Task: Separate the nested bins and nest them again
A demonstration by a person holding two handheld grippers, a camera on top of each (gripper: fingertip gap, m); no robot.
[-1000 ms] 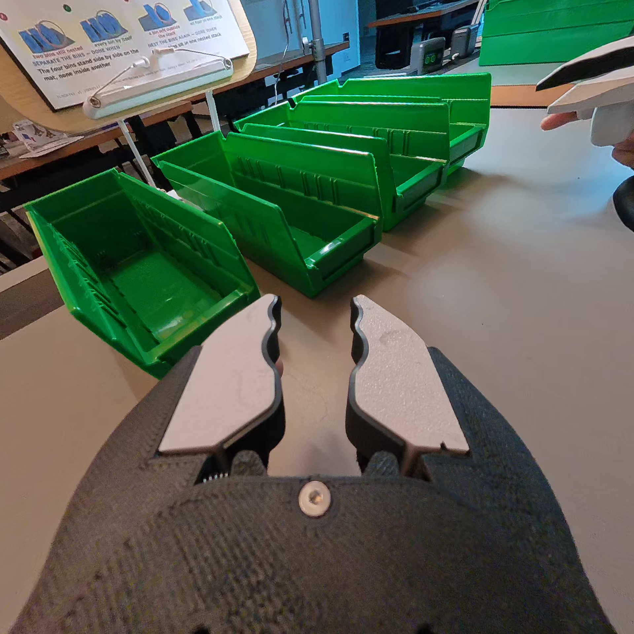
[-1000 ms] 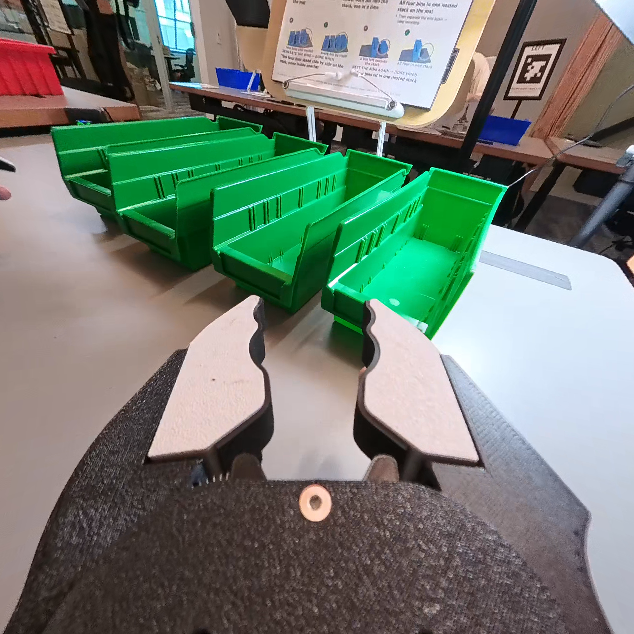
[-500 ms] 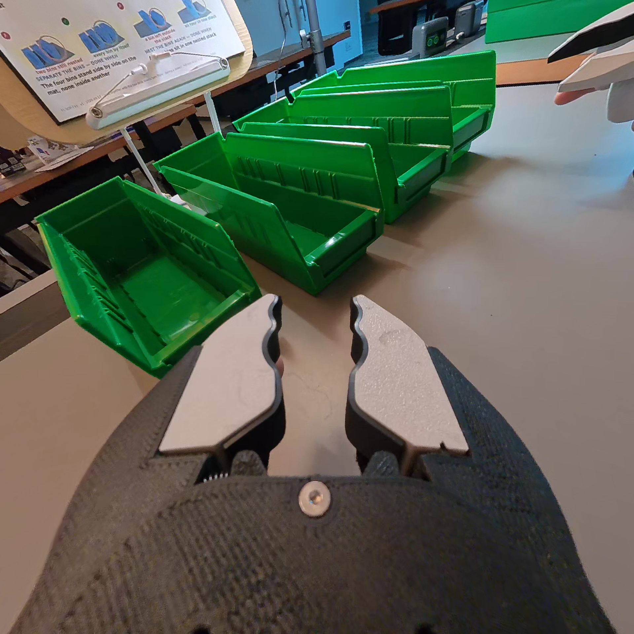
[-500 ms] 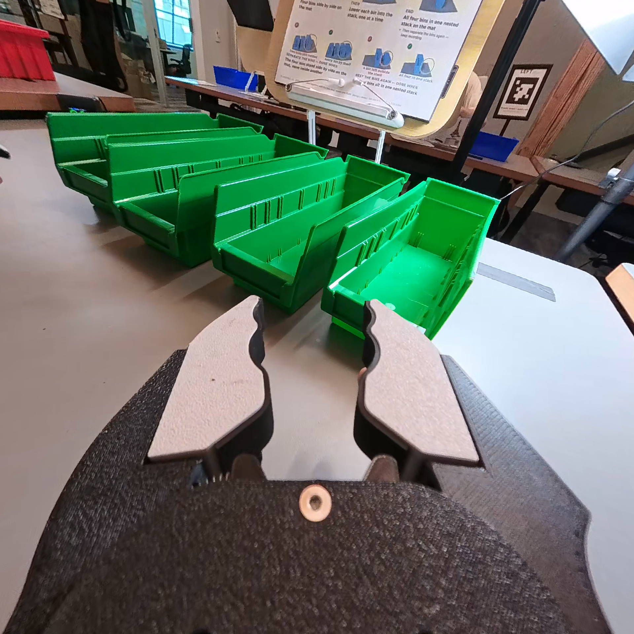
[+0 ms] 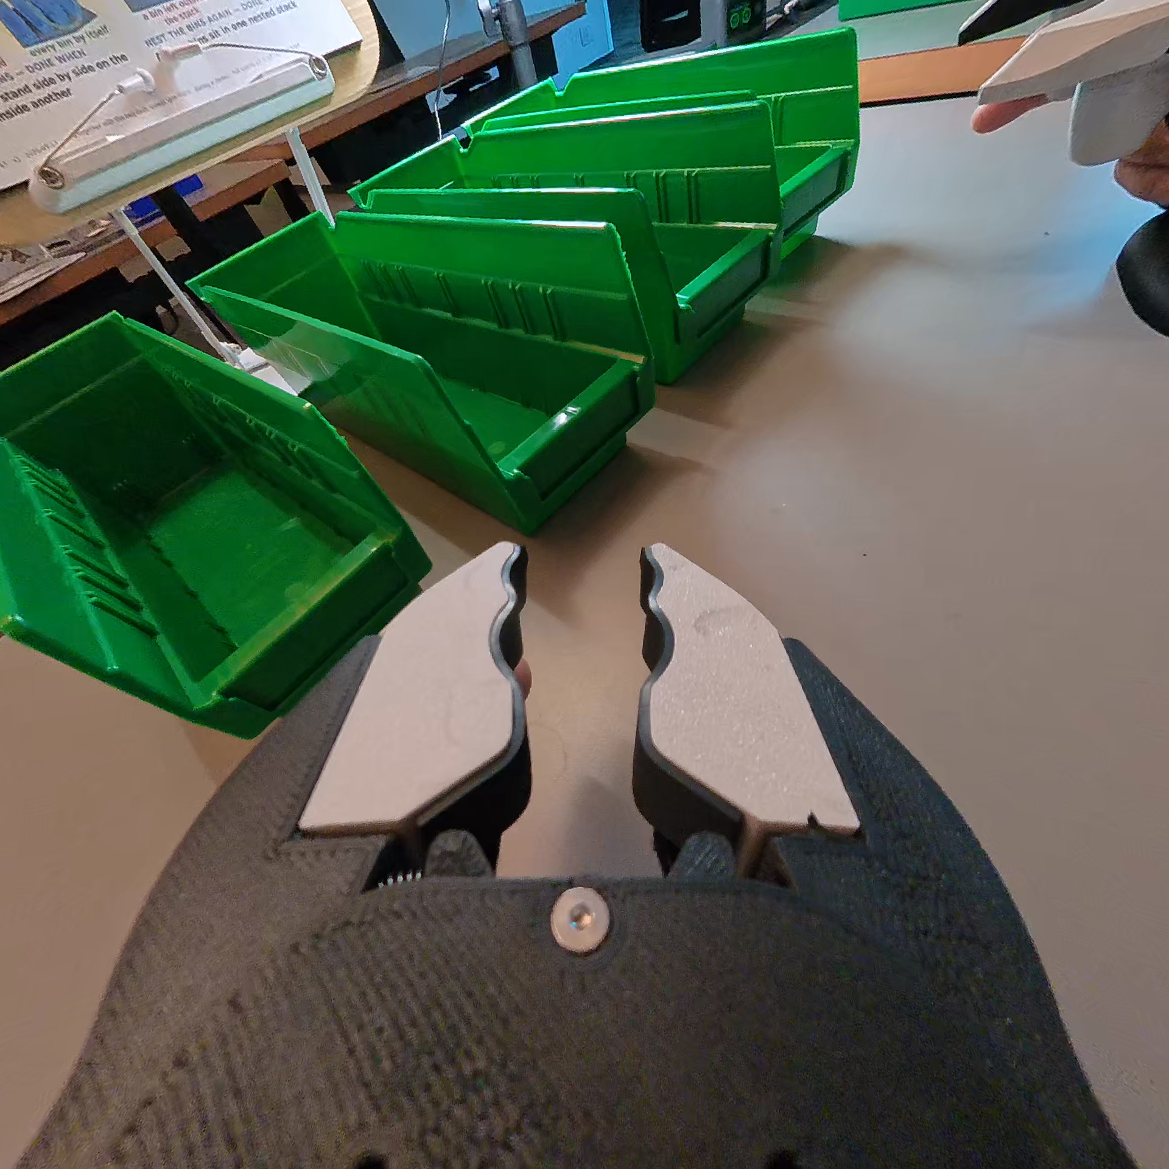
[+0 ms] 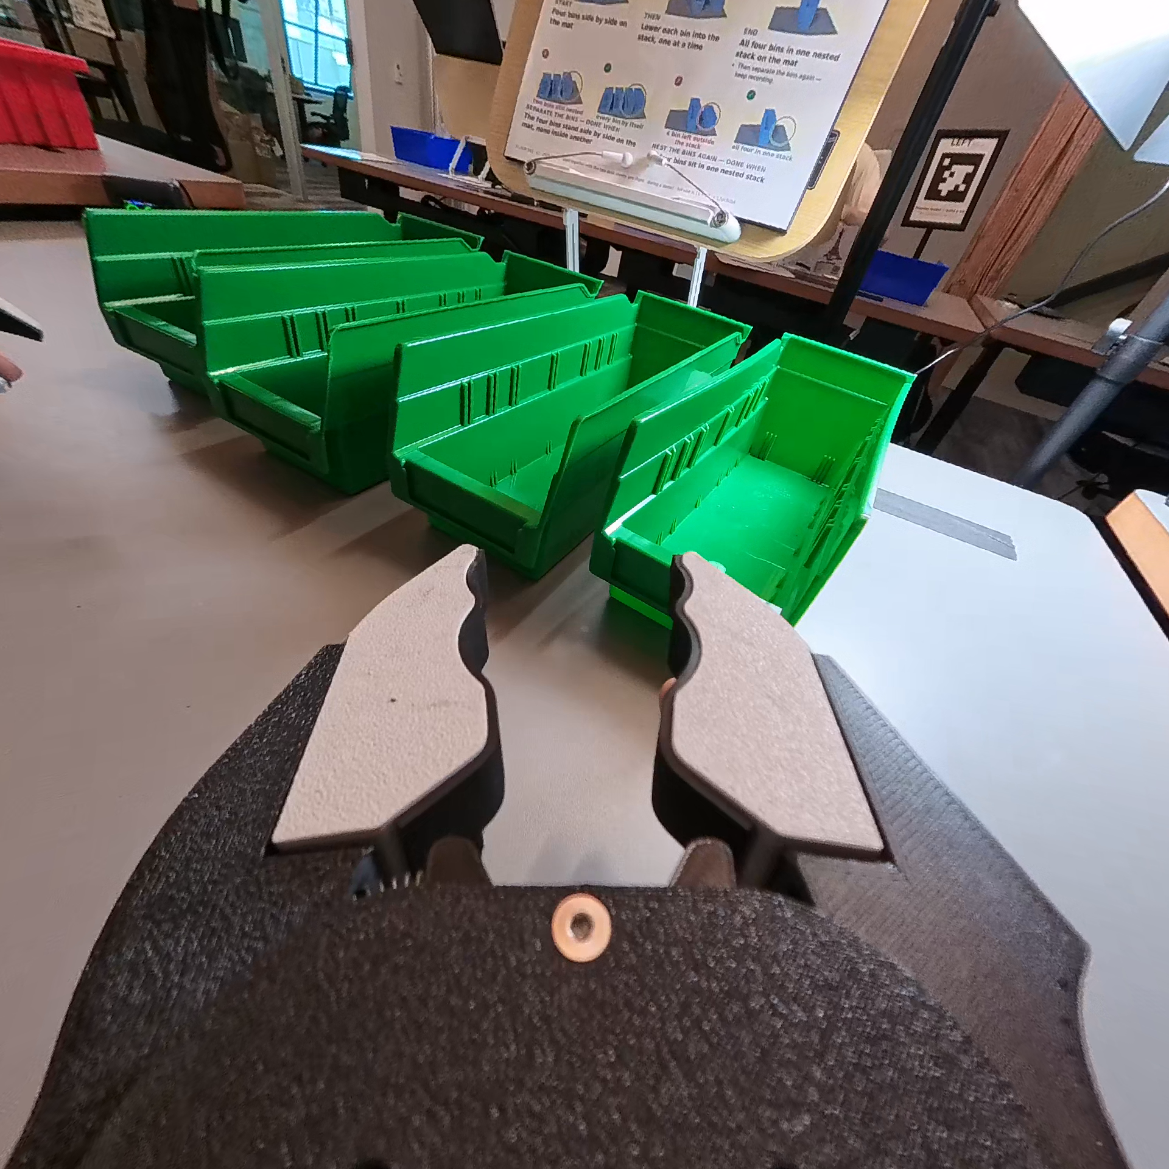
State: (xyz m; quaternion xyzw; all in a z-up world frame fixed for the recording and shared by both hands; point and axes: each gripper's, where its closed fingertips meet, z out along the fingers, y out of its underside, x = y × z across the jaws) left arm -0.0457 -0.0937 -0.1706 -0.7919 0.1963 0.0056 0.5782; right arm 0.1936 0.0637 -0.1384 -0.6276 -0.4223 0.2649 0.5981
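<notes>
Four green bins stand in a row on the grey table (image 6: pixel 190 632), side by side and none inside another, so the separating half of the job looks done and the nesting half is, by my judgement, not yet begun. In the right wrist view the near bin (image 6: pixel 759 506) sits at the right end of the row, turned a little askew from its neighbours, with the second bin (image 6: pixel 538 468) just beside it, the third bin (image 6: pixel 329 392) next, and the far bin (image 6: pixel 190 278) at the left end. The same row shows in the left wrist view, with the skewed bin closest at the left.

The right gripper (image 6: pixel 579 569) hovers over bare table just short of the near bin, its jaws spread and holding nothing. The left gripper (image 5: pixel 582 556) also hangs over bare table beside that bin, jaws spread and empty. Neither touches a bin.

An instruction board (image 6: pixel 683 107) on a stand rises behind the row.

What is left, as I read it: lift one bin, probably the near one, lower it into a neighbour, then repeat until all four sit in one stack.
</notes>
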